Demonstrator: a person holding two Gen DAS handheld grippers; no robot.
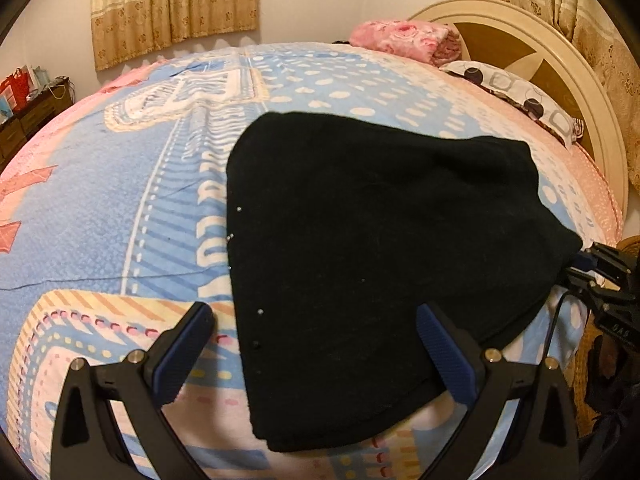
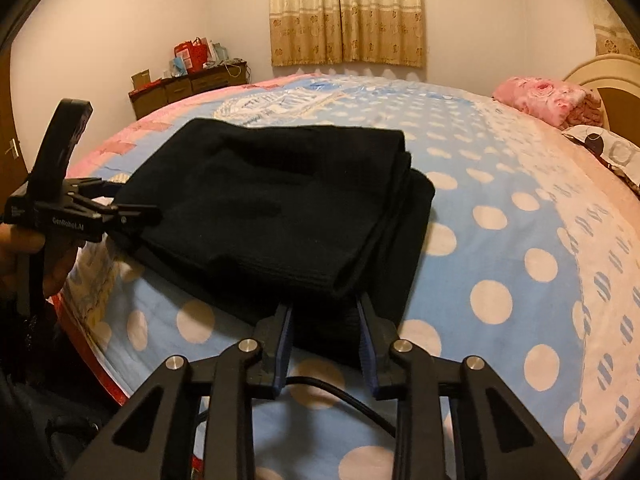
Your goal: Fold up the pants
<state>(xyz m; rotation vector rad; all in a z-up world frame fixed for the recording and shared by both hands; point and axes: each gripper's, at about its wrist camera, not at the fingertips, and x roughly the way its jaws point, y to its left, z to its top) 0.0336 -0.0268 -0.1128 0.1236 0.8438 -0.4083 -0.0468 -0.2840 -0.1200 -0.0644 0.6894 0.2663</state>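
The black pants [image 1: 380, 248] lie folded in a flat stack on the bed near its front edge; they also show in the right wrist view [image 2: 272, 208]. My left gripper [image 1: 316, 320] is open, its fingers wide apart over the near corner of the pants, holding nothing; it also shows at the left of the right wrist view [image 2: 136, 216]. My right gripper [image 2: 325, 308] has its jaws partly closed around the near edge of the folded pants, with cloth between the pads. It shows at the pants' right edge in the left wrist view [image 1: 580, 260].
The bed has a blue, pink and white patterned cover [image 1: 120, 200] with white dots [image 2: 492, 296]. A pink blanket [image 1: 404, 40] and a pillow [image 1: 520, 96] lie by the headboard [image 1: 560, 64]. A dark dresser [image 2: 188, 88] with clutter stands at the far wall under curtains [image 2: 344, 12].
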